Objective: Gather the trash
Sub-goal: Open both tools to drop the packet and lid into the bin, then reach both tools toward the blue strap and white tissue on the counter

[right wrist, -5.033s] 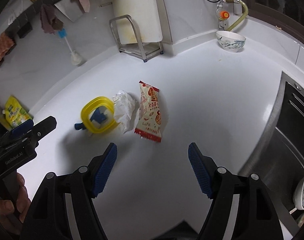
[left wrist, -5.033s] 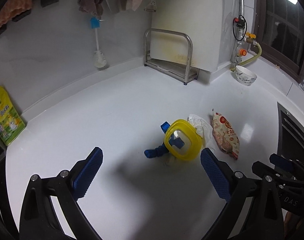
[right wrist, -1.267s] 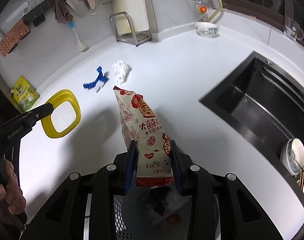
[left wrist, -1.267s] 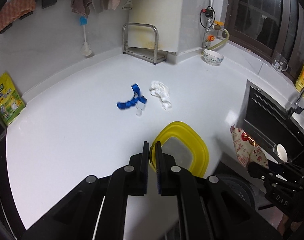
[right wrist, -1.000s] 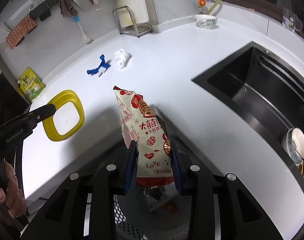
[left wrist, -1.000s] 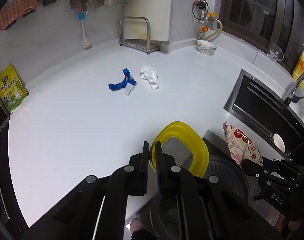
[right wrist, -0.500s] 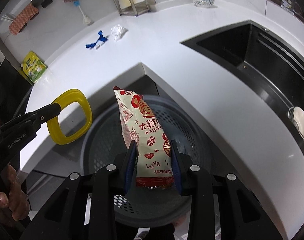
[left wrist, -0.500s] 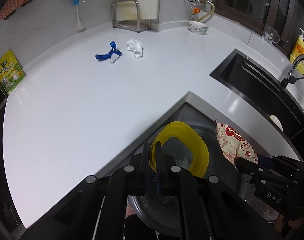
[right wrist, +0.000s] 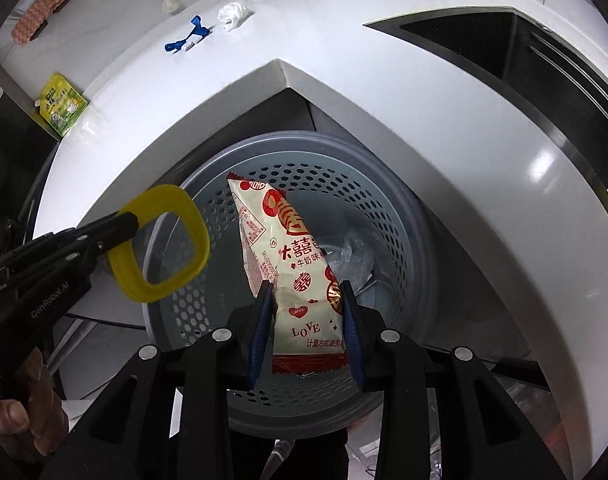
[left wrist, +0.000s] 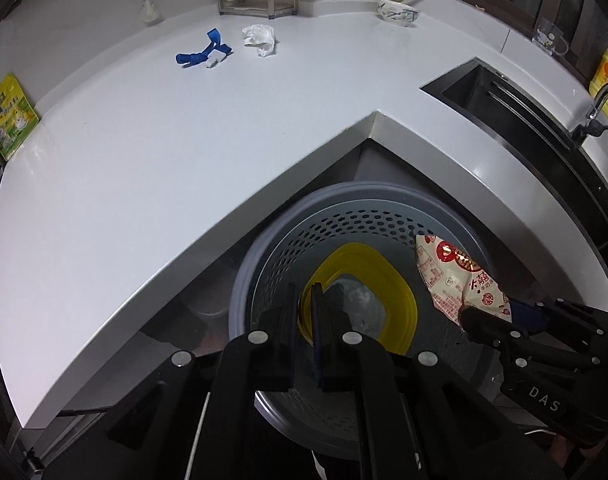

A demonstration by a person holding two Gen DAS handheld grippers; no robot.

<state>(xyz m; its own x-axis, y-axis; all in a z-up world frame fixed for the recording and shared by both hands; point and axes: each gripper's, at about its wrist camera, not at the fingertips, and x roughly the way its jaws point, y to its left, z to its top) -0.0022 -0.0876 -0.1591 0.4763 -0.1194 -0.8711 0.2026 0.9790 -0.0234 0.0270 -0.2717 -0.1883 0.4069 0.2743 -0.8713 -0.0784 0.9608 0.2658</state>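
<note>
1. 2 pieces of trash hang over the grey perforated bin [right wrist: 404, 240], which sits on the floor in the notch of the white counter [left wrist: 183, 140].
2. The left gripper [left wrist: 302, 308] is pinched nearly closed on the rim of the yellow lid [left wrist: 400, 292], holding it edge-on above the bin's mouth.
3. The right gripper [right wrist: 307, 312] is clamped narrowly on the lower end of the snack wrapper [right wrist: 287, 248], which points down into the bin.
4. 2 more bits wait on the counter near the back wall: a blue strap [left wrist: 199, 54] and, just beside it, a crumpled white tissue [left wrist: 259, 36]. So I'd judge the job about half done.
5. Risk with the lid: seen from the right wrist it hangs close to the bin's left rim. Let go there and it could, I think, strike the rim and bounce to the floor.
6. Risk with the wrapper: it is light and limp, so it may cling to a pad when the jaws part, or drift sideways instead of dropping straight.
7. Risk of a clash: both grippers crowd 1 opening, near each other, and releasing together could knock 1 item against the other.
</note>
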